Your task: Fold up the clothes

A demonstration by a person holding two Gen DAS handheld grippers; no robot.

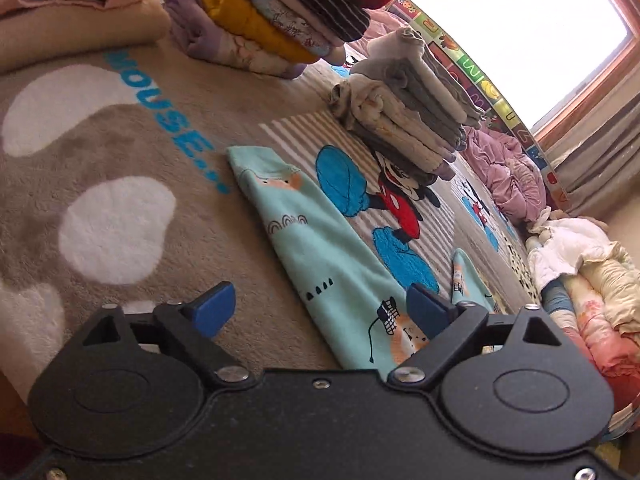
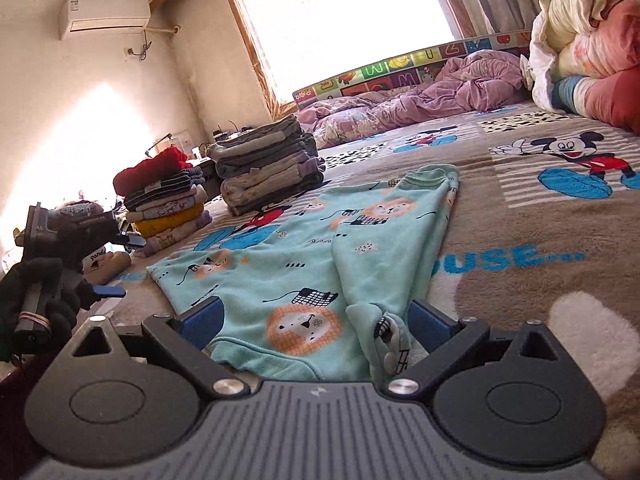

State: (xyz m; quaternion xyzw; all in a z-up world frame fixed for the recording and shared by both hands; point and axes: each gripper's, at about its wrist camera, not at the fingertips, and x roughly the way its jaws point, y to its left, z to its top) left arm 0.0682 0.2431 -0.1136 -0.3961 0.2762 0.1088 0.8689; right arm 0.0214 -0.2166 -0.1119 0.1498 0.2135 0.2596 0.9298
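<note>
Mint printed trousers (image 2: 320, 248) are spread on a blanket (image 2: 520, 216); the left gripper (image 1: 320, 312) and right gripper (image 2: 316, 320) are held open and empty.

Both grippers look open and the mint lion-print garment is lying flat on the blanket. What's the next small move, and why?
Probably close the right gripper on the near hem of the mint garment: the cloth already lies between its open jaws, unpinched. The left gripper is open too, holding nothing, with only one finger over the garment's edge, so it should shift onto the cloth afterwards.
</note>
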